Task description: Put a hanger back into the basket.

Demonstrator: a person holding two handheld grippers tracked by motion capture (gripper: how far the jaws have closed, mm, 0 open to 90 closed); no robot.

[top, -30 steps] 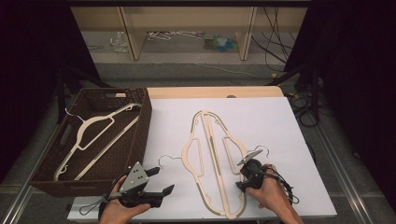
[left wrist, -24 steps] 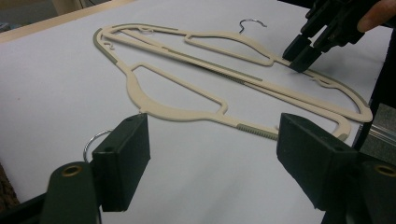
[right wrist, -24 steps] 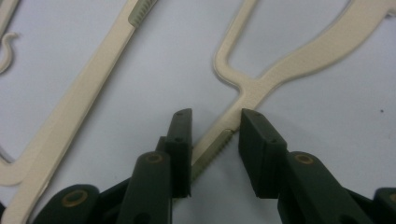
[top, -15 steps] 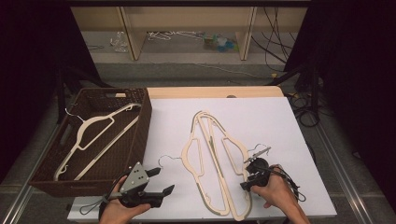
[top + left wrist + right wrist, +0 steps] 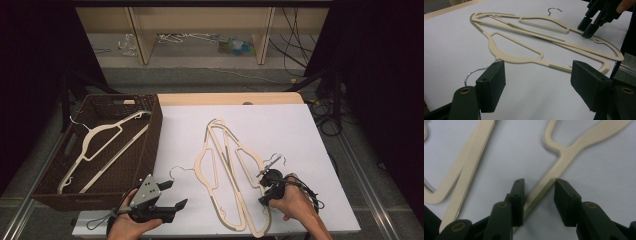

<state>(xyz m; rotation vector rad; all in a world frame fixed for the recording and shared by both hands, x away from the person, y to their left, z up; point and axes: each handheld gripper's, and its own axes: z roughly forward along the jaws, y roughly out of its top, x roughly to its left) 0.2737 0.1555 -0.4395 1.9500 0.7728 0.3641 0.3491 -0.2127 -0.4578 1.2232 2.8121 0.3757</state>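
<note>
Two cream hangers (image 5: pixel 232 175) lie overlapped on the white sheet (image 5: pixel 310 130) of the table, their hooks pointing to either side. The right gripper (image 5: pixel 264 186) stands over the near arm of the right one; its jaws have just been closing and now straddle the ribbed bar (image 5: pixel 536 200), the pads close beside it with a gap showing on the right. The left gripper (image 5: pixel 170 196) hovers near the table's front edge, jaws wide apart and empty. A third hanger (image 5: pixel 100 145) lies in the brown basket (image 5: pixel 150 125) at the left.
</note>
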